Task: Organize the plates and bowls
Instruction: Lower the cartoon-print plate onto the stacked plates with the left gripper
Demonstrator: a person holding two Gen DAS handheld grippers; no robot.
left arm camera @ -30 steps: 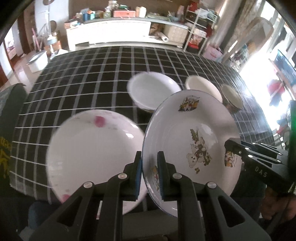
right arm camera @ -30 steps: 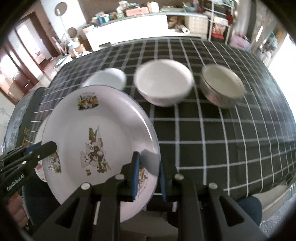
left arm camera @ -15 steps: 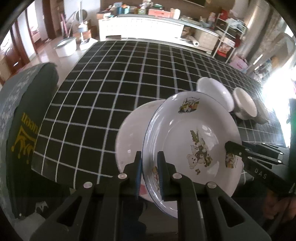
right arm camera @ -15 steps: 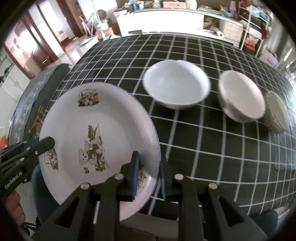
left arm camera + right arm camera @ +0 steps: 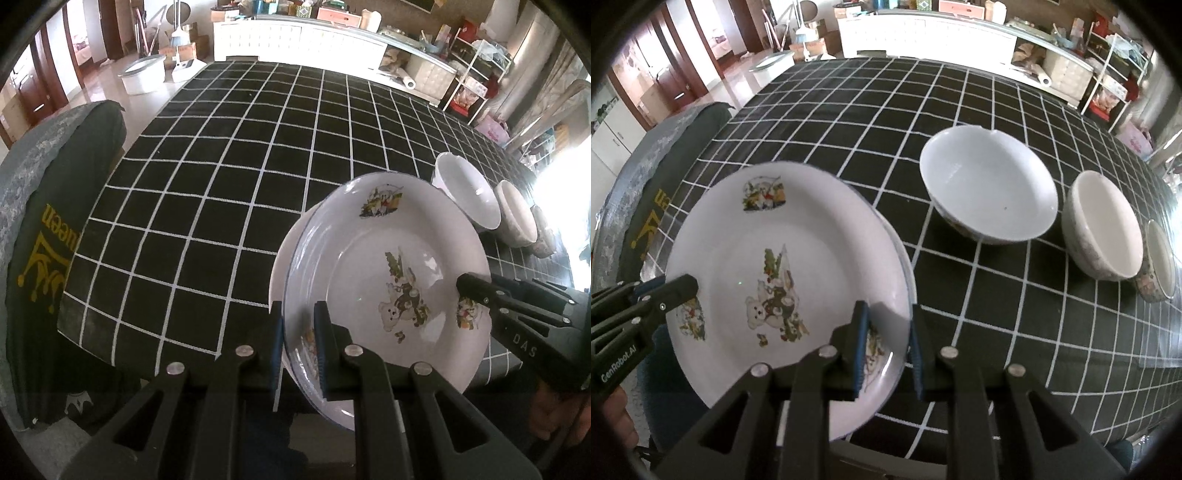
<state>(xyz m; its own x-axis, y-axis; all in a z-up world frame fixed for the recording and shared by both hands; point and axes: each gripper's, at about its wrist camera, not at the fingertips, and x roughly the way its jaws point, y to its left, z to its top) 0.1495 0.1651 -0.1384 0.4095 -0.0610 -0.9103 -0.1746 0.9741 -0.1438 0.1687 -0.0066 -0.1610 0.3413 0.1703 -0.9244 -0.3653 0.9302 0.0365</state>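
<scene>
A white plate with a bear picture point(image 5: 388, 280) point(image 5: 783, 266) is held between both grippers above the table's near edge. My left gripper point(image 5: 298, 341) is shut on its left rim; my right gripper point(image 5: 886, 345) is shut on its right rim. The right gripper also shows in the left wrist view point(image 5: 517, 306), the left gripper in the right wrist view point(image 5: 646, 299). A second white plate point(image 5: 286, 240) lies on the table right under the held one, mostly hidden. A large white bowl point(image 5: 988, 188), a smaller bowl point(image 5: 1104, 229) and a patterned bowl point(image 5: 1158, 266) stand in a row to the right.
The table has a black cloth with a white grid point(image 5: 221, 166). A chair back with a dark cover point(image 5: 44, 240) stands at the table's left edge. A white cabinet point(image 5: 295, 40) and shelves stand beyond the far side.
Both grippers have carried the bear plate left, over the plain plate, which now shows only as a sliver under it. The bowls have shifted right in both views.
</scene>
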